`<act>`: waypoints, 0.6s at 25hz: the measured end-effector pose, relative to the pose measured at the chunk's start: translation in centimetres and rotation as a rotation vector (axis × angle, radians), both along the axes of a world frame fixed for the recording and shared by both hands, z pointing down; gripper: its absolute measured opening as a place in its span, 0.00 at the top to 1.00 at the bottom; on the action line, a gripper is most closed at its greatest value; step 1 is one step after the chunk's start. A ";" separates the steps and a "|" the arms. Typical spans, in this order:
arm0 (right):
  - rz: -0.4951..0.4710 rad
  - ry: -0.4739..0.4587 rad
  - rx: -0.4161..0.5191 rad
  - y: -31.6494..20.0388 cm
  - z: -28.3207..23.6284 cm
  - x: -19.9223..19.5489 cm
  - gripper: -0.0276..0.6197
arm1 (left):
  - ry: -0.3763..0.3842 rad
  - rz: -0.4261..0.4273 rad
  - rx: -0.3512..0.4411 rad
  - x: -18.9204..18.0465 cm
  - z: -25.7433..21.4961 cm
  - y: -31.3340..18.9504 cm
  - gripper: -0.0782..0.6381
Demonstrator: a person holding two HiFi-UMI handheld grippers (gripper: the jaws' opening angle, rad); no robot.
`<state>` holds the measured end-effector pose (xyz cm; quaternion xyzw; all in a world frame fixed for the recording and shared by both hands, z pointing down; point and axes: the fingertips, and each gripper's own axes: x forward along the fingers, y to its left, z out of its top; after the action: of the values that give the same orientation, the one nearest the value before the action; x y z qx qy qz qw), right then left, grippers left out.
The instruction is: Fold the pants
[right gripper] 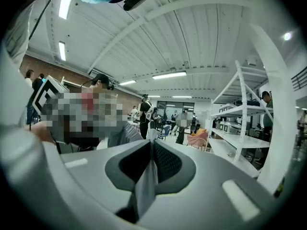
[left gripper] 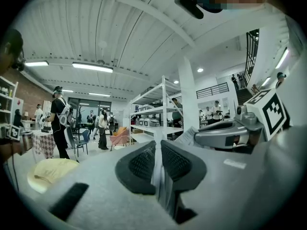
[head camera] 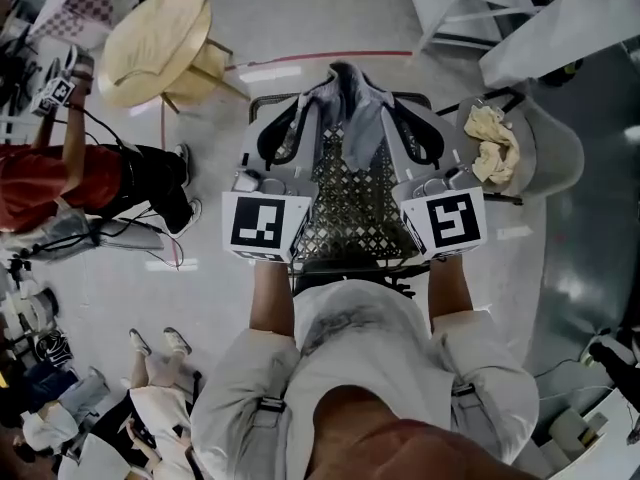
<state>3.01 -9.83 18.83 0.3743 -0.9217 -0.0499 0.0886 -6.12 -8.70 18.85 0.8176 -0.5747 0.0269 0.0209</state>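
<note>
The grey pants (head camera: 348,108) hang bunched between my two grippers, held up in front of the person. My left gripper (head camera: 297,108) is shut on one edge of the cloth. In the left gripper view a thin pale fold of the pants (left gripper: 157,174) is pinched between the black pads of that gripper (left gripper: 158,145). My right gripper (head camera: 398,108) is shut on the other edge. The right gripper view shows a grey strip of the pants (right gripper: 145,188) clamped in that gripper (right gripper: 151,145). Both grippers point out level across the room.
A dark diamond-patterned surface in a black frame (head camera: 352,203) lies below the grippers. A round wooden table (head camera: 160,43) stands at the far left. A grey tub holding cream cloth (head camera: 495,148) is at the right. People stand at the left (head camera: 80,183), and white shelving (left gripper: 160,114) rises ahead.
</note>
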 end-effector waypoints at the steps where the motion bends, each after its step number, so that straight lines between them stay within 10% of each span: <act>1: -0.011 -0.003 -0.007 0.2 0.1 -0.2 0.91 | 0.003 0.007 0.000 0.3 0.0 0.1 0.84; 15: -0.157 -0.085 -0.015 4.2 -1.9 -3.9 0.91 | 0.022 0.091 0.031 2.6 -2.0 2.7 0.84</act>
<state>-0.90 -5.63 16.96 0.3022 -0.9514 -0.0338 0.0479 -3.53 -5.99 16.89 0.8434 -0.5371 0.0097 0.0133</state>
